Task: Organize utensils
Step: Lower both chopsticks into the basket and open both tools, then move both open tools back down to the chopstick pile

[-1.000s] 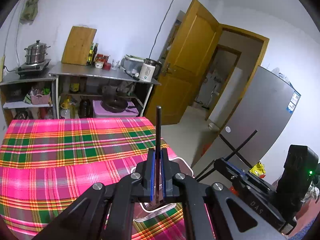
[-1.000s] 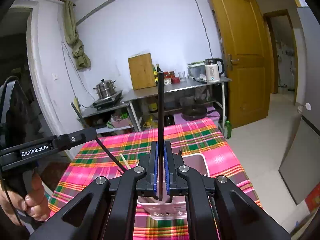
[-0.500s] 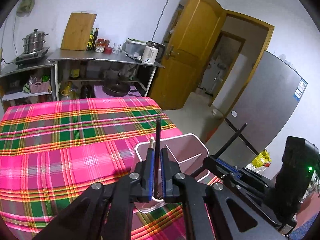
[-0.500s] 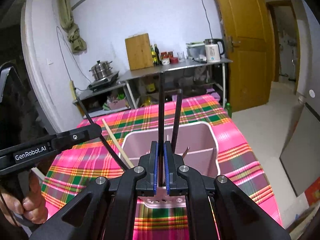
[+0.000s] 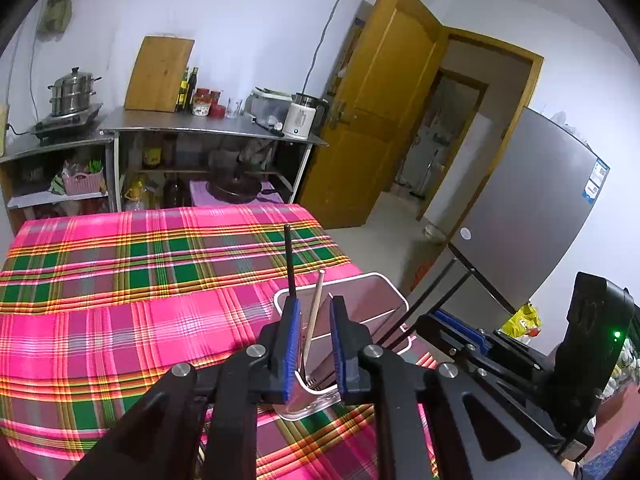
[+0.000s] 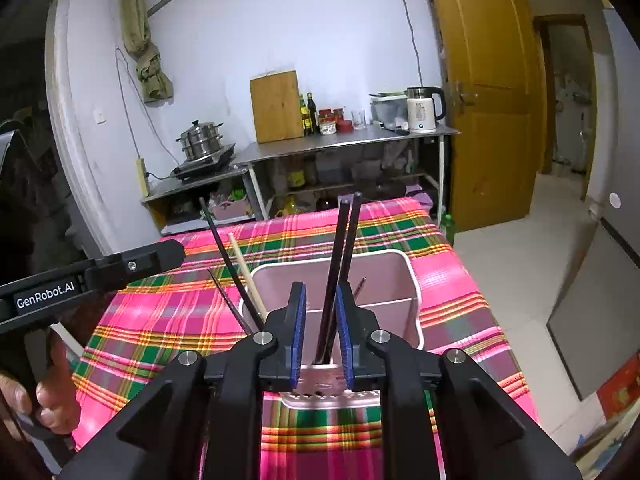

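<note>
We record a table under a pink plaid cloth (image 5: 120,280) spreading ahead and to the left of both tongs, with bare cloth open on that side; its right edge drops to the floor just beyond the right tongs. Behind it, a steel counter (image 6: 344,144) lines the far wall, well apart from the work.

A pale pink divided utensil holder (image 6: 400,280) sits near the cloth's right edge, directly under both tongs' tips. Its rim is unobstructed at the far and right sides.

The right tongs (image 6: 321,332) have their jaws opening; two dark chopsticks (image 6: 344,248) stand between the blue pads, leaning away in the holder's near compartment, and the pads do not press them.

The left tongs (image 5: 314,344) likewise have their jaws opening. A light wooden chopstick (image 5: 314,312) stands free between the pads, and a black chopstick (image 5: 289,264) rises at the left pad's tip; we cannot tell whether it touches. Both stand in the holder's left end.

A hand (image 6: 36,404) grips the left tongs' handle, to the left of the right tongs.
</note>
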Motion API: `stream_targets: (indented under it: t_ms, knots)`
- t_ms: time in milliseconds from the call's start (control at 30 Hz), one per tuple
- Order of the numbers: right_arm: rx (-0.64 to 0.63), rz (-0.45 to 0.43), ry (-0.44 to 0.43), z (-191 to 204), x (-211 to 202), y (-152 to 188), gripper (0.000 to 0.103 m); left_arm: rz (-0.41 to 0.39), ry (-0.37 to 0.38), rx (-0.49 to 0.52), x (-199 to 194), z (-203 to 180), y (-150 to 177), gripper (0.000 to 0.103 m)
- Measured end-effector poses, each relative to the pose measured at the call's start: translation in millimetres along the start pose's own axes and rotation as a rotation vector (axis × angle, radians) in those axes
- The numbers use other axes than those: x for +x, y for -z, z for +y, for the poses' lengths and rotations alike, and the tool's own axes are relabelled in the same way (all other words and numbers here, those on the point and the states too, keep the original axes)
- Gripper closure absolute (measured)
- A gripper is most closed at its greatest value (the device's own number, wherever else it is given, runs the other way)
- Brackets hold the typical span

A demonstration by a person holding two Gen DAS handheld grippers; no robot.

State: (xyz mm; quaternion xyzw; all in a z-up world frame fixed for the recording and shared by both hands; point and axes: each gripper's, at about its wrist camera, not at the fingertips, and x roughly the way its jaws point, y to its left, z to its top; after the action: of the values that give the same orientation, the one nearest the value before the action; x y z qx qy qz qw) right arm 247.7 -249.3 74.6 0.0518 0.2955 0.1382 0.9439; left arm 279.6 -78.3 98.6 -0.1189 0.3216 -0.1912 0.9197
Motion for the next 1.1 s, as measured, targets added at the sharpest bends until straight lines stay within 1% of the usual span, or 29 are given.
stream_targets:
  t_ms: [233,300,400,567,833,1100]
  knots:
    - [0.011,-0.025,-0.001,0.1,-19.3,3.7,0.086,-0.013,-0.004,0.002,-19.0,-1.3,9.4,0.088]
    - [0.017,-0.030,-0.004,0.6,-24.6,5.5,0.085,-0.014,-0.007,0.003,-23.4,-0.2,13.7,0.088]
    - [0.025,-0.035,-0.010,1.5,-31.8,10.6,0.081,-0.014,-0.011,-0.003,-31.0,3.0,23.5,0.088]
    - [0.027,-0.028,-0.019,5.6,-42.3,23.5,0.081,-0.009,-0.014,-0.017,-43.1,8.9,42.4,0.088]
    - [0.021,-0.002,-0.039,18.8,-60.0,50.3,0.081,-0.005,-0.032,-0.020,-72.6,16.1,83.2,0.088]
    - [0.016,0.047,-0.086,33.5,-72.8,79.8,0.081,0.023,-0.062,-0.048,-97.8,32.3,125.3,0.088]
